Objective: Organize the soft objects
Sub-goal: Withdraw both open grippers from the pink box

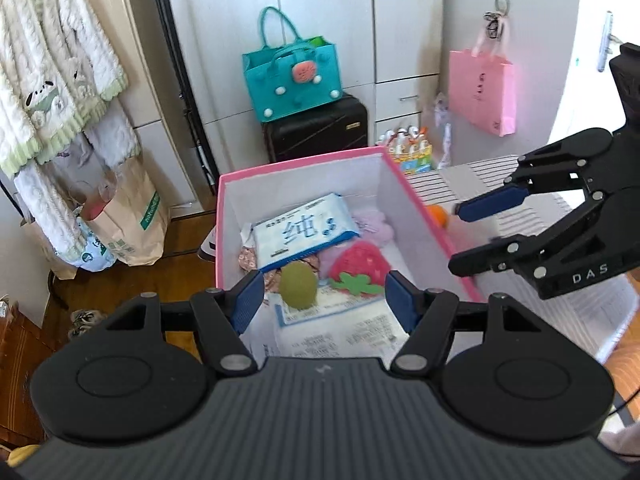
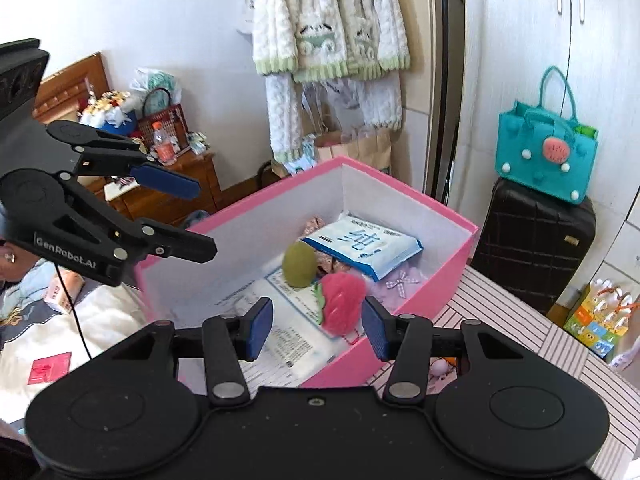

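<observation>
- Left wrist view: your left gripper (image 1: pixel 324 300) hangs above the near end of the pink box (image 1: pixel 416 200), jaws apart with nothing between the pads; the green ball (image 1: pixel 297 289) and the strawberry plush (image 1: pixel 362 266) lie below them in the box, not gripped
- Same view: the blue-and-white tissue pack (image 1: pixel 304 232) lies flat further in, a lilac soft item (image 1: pixel 378 229) at the far right corner, a patterned fabric piece (image 1: pixel 250 258) by the left wall, and printed sheets (image 1: pixel 340 332) under the near items
- Same view: your right gripper (image 1: pixel 472 236) is off the box's right wall over the striped table (image 1: pixel 520 184), jaws apart and empty; an orange object (image 1: pixel 438 216) sits on the table just beside that wall, outside the box
- Right wrist view: the right gripper (image 2: pixel 318 328) frames the strawberry plush (image 2: pixel 342 296) from above the near wall of the box (image 2: pixel 448 264); the pads stand clear of it on both sides, so this is no grip
- Same view: the left gripper (image 2: pixel 204 220) is over the box's left wall, jaws apart
- Assessment: the box contents look settled; the orange object appears the next candidate
- Advice: approach it from the table side, clear of the box wall, centre it between the pads, and close gently so the soft body does not squirt out
</observation>
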{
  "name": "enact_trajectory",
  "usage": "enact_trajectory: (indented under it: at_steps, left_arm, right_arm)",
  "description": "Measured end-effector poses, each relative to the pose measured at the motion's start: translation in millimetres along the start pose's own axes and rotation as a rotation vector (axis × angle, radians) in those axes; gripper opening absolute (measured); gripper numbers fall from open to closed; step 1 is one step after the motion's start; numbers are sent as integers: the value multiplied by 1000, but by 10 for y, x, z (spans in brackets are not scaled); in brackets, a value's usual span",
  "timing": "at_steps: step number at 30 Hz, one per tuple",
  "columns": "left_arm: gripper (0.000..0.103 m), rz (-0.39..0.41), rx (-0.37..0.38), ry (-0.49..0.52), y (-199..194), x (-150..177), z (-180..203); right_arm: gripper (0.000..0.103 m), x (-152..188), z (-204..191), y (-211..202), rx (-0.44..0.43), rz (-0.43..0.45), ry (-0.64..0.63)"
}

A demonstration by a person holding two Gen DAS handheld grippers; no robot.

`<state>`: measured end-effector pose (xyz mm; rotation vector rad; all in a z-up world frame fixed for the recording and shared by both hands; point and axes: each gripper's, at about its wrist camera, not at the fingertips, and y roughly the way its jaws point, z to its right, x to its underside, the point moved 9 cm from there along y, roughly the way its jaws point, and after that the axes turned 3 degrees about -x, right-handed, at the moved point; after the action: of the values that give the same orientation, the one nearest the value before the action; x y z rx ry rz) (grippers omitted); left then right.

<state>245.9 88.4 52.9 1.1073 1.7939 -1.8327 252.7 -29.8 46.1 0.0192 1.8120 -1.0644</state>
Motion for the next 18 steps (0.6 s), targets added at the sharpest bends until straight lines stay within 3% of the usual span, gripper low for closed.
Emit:
enact_trajectory:
  at_steps: [11,18]
  left_arm:
    - [67,17,-17,42,-576,127,192]
    - [69,80,25,92,-721,332,470]
  right_arm:
    - [57,171,-346,-592,-19,46,-63]
    - [60,418,-377,-892,19,73,-94]
